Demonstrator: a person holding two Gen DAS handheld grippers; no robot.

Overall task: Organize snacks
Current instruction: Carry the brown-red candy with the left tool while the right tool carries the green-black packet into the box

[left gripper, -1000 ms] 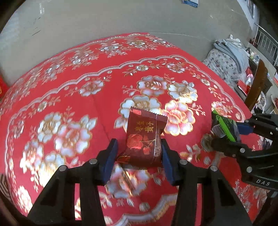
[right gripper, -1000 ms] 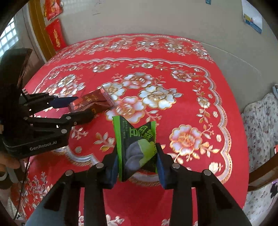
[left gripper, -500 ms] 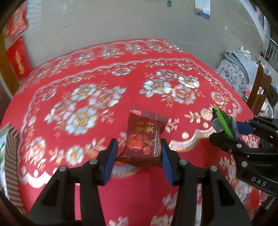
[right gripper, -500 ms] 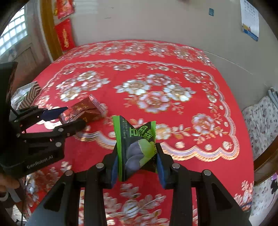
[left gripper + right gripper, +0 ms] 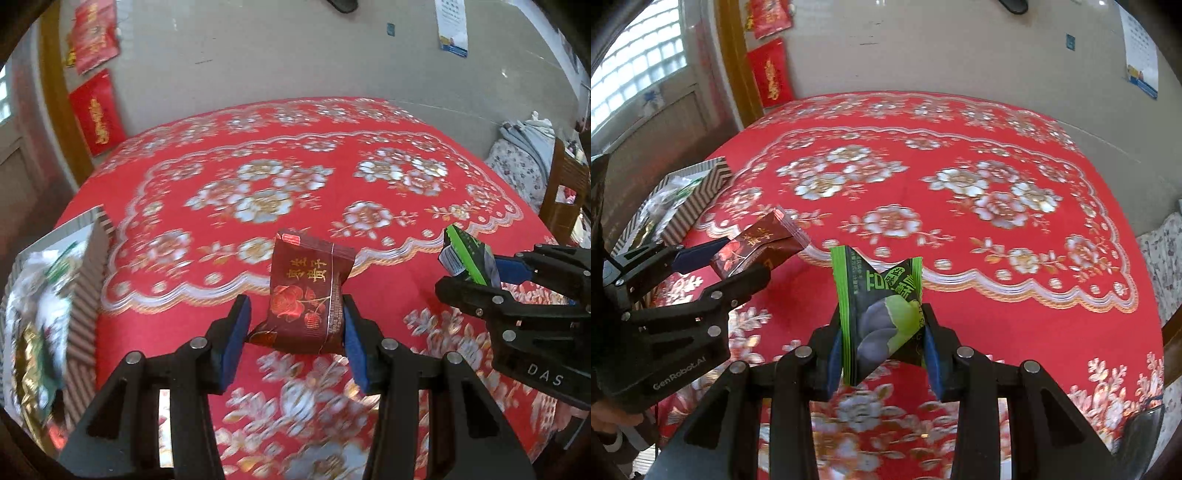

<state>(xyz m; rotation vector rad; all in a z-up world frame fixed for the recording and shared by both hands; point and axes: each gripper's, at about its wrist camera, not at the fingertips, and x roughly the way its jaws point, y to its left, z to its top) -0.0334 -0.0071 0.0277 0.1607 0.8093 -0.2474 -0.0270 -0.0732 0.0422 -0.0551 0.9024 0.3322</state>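
The table [image 5: 332, 177], covered in a red cloth with white and gold flowers, fills both views and is the largest item beneath my tongs.

At its left edge stands 1 striped box [image 5: 86, 280], open at the top, with assorted wrappers inside; their contents are too blurred to identify. From the right wrist view the same box [image 5: 701, 192] sits beyond and to the left of my left tongs.

My left tongs [image 5: 295, 332] are closed on 1 dark red snack packet [image 5: 306, 295] with gold lettering and a red rose print. The packet stands upright between the 2 blue pads, its lower half pinched, its top edge projecting forward past the tips. It is held above the cloth, to the right of the box and apart from it.

My right tongs [image 5: 882, 343] are closed on 1 green snack packet [image 5: 882, 310], black and lime, likewise upright, gripped at its lower sides and creased inward at the top. It hangs over the near scalloped border of the cloth.

In the left wrist view the right tongs [image 5: 476, 273] appear at the right, level with the left pair and well apart.
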